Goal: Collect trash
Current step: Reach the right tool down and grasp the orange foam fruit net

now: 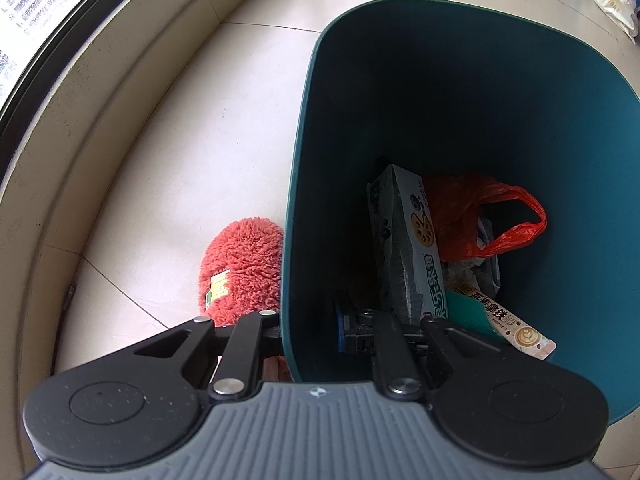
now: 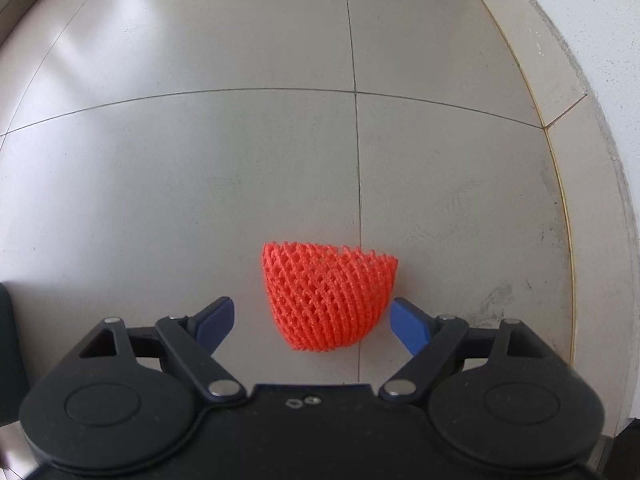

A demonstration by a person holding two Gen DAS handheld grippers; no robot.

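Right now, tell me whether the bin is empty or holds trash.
Holds trash: inside the bin lie a box, an orange bag and a coffee sachet, low down.

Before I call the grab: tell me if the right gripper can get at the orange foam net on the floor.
Probably yes. The right gripper is open, with a blue finger on each side of the orange foam net. Nothing lies between them on the bare floor tiles.

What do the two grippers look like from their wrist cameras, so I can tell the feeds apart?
The left gripper has black linkage arms, round black hubs and a grey ribbed body with a small emblem. The right gripper has the same black linkages and hubs, a black body and blue finger pads. No cables or sleeves show.
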